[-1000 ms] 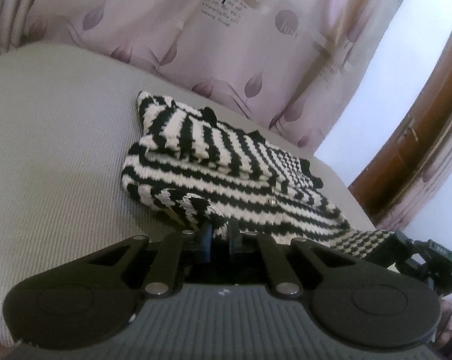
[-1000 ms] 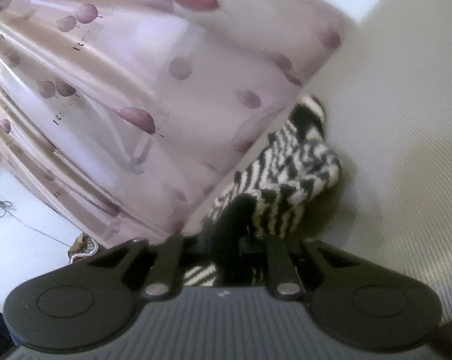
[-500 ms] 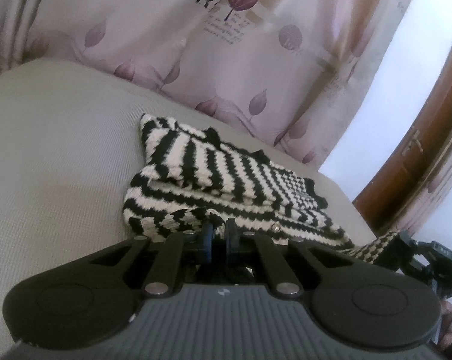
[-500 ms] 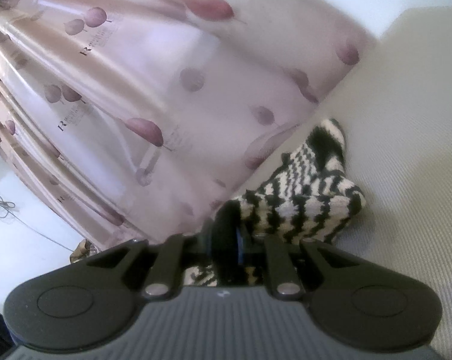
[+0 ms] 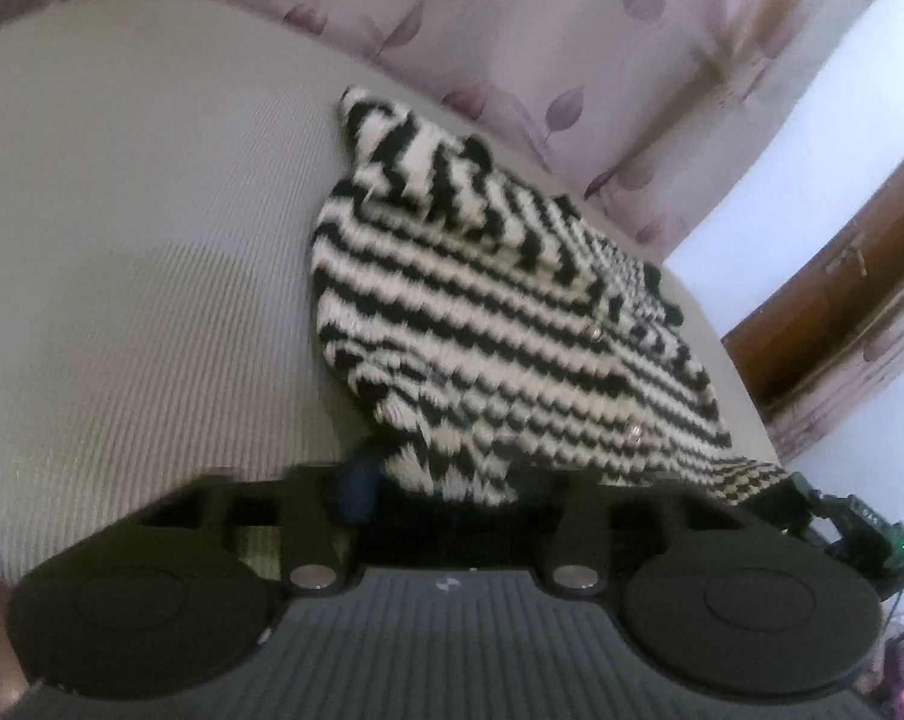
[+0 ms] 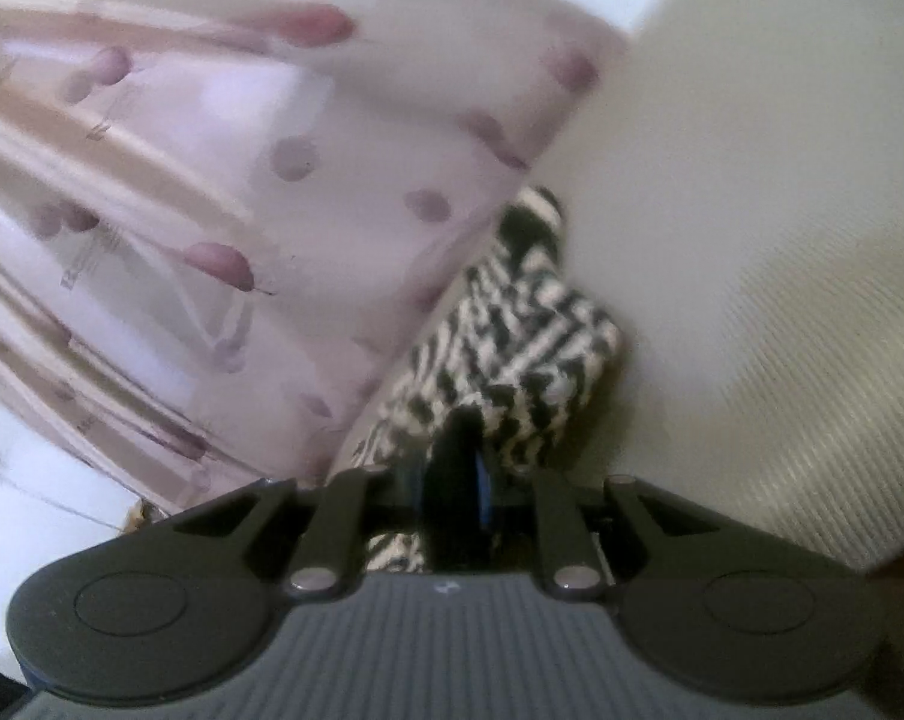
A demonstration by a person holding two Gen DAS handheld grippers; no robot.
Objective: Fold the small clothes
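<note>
Left wrist view first: we see the black-and-white striped knit garment (image 5: 499, 324) lying folded on the grey ribbed surface (image 5: 128, 276), toward its far edge where the leaf-print curtain (image 5: 601, 60) hangs. Our left gripper (image 5: 452, 480) has its jaws opening; they stand well apart, and the near hem of the knit sags into the gap between them without either pad pressing on it. One blue-lined finger (image 5: 359, 480) shows at the left of that hem; the other finger is hidden behind the fabric. At the right edge of this view the garment's far corner runs into the right gripper (image 5: 793, 498), seen small and dark there.

From the right wrist view, which is blurred, we see the knit (image 6: 511, 348) bunched directly ahead of our right gripper (image 6: 457, 468), along the surface's edge (image 6: 721, 210) beside the curtain (image 6: 242, 180). Its jaws are opening yet stand nearly together, with a dark strip of the garment between the pads and striped fabric showing just below them. The pads appear to pinch that strip.
</note>
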